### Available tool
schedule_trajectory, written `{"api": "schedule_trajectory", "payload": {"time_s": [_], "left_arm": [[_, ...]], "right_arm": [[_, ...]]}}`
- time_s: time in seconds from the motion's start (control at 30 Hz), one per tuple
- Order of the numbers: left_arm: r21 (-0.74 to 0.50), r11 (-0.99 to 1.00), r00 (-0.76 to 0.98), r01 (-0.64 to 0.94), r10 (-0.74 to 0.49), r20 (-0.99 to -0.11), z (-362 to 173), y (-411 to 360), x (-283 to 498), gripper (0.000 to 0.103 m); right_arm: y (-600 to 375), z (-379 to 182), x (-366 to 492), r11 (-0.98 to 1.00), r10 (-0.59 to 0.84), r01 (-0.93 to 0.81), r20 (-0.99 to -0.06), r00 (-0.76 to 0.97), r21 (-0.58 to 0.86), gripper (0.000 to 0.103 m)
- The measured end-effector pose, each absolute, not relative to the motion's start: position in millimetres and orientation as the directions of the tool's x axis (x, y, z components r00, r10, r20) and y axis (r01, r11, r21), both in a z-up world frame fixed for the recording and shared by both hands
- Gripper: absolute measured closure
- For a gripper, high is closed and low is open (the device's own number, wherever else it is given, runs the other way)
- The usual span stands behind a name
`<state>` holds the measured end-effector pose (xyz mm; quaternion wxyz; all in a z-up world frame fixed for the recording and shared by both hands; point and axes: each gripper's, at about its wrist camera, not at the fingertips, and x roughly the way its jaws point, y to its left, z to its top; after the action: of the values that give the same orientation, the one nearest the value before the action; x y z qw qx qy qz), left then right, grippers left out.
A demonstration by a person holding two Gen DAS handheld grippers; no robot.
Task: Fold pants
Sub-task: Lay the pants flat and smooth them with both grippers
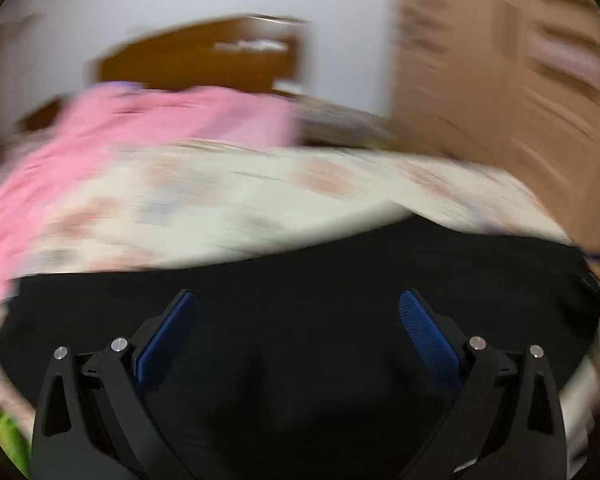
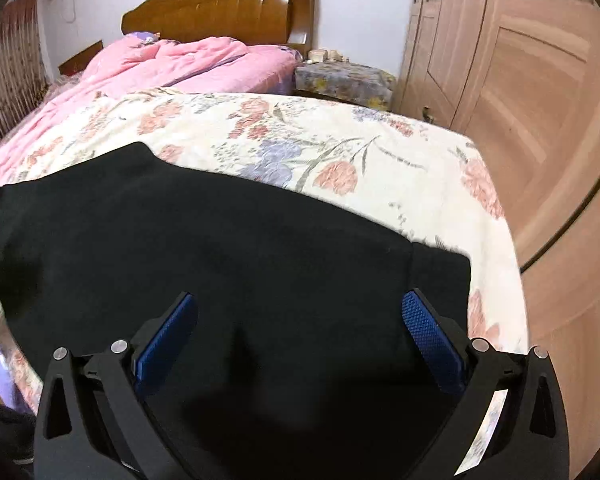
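The pants (image 2: 204,248) lie crosswise on the bed (image 2: 340,140), just ahead of both grippers' spread, empty jaws.

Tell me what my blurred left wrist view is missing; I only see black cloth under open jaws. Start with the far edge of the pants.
Observer: In the right wrist view the black pants lie spread flat on the floral bedsheet, and their far edge bulges up toward the left.
Operator: Give me the right-hand end of them.
Observer: A squared black corner ends just short of the mattress edge, with sheet showing beyond it.
Operator: Report the right gripper.
Observer: The right gripper is open over the pants, with nothing between its blue pads.
Operator: Name what lies behind the sheet.
Observer: A rumpled pink quilt lies against the wooden headboard.
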<state>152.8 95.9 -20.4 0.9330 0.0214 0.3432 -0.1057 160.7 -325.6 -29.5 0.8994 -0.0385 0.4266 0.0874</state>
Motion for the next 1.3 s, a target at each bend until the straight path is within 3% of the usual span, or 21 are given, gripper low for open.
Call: {"api": "schedule_trajectory", "payload": {"time_s": [0.17,0.23,0.27,0.33,0.4,0.6,0.67,0.77,0.9,1.17,1.3], "left_arm": [[-0.003,0.909,0.643,0.416,-0.297,-0.706,-62.7,19.9,134.6,0.003],[0.061,0.887,0.626,0.459,-0.274,-0.73,-83.2,0.3,127.5,0.003],[0.109,0.881,0.625,0.461,-0.234,-0.745,-93.2,-5.6,126.1,0.003],[0.049,0.892,0.622,0.45,-0.274,-0.733,-100.9,2.1,122.8,0.002],[-0.015,0.898,0.598,0.439,-0.305,-0.742,-104.6,9.1,126.8,0.001],[0.015,0.898,0.607,0.441,-0.286,-0.742,-109.1,11.6,125.6,0.001],[0.013,0.899,0.606,0.439,-0.285,-0.743,-106.1,9.4,125.1,0.001],[0.018,0.896,0.601,0.443,-0.282,-0.748,-103.5,9.0,123.0,0.001],[0.006,0.888,0.588,0.459,-0.299,-0.751,-101.4,5.2,124.4,0.001],[0.011,0.891,0.584,0.454,-0.289,-0.759,-98.9,4.3,126.6,0.001],[0.012,0.892,0.585,0.451,-0.285,-0.759,-98.7,4.8,126.7,0.001]], "right_arm": [[-312.3,-51.5,125.7,0.951,0.143,-0.304,-0.805,0.576,-0.049,0.005],[-318.8,-66.6,117.4,0.95,0.133,-0.307,-0.81,0.571,-0.061,0.004],[-324.5,-64.7,111.7,0.954,0.17,-0.3,-0.79,0.589,-0.019,0.004],[-334.9,-67.0,102.0,0.954,0.207,-0.297,-0.783,0.586,0.029,0.005],[-337.5,-70.3,101.6,0.952,0.21,-0.306,-0.782,0.587,0.025,0.005],[-309.2,-53.8,115.0,0.968,0.145,-0.252,-0.781,0.608,-0.017,0.005],[-292.5,-59.9,120.8,0.956,0.195,-0.292,-0.796,0.573,0.025,0.005],[-265.6,-74.3,120.8,0.949,0.144,-0.313,-0.822,0.551,-0.044,0.005],[-288.3,-75.3,111.4,0.933,0.225,-0.358,-0.842,0.491,0.04,0.004],[-292.0,-67.4,96.0,0.932,0.162,-0.362,-0.875,0.456,-0.016,0.005],[-291.1,-32.5,108.1,0.963,0.195,-0.267,-0.799,0.569,0.045,0.005]]}}
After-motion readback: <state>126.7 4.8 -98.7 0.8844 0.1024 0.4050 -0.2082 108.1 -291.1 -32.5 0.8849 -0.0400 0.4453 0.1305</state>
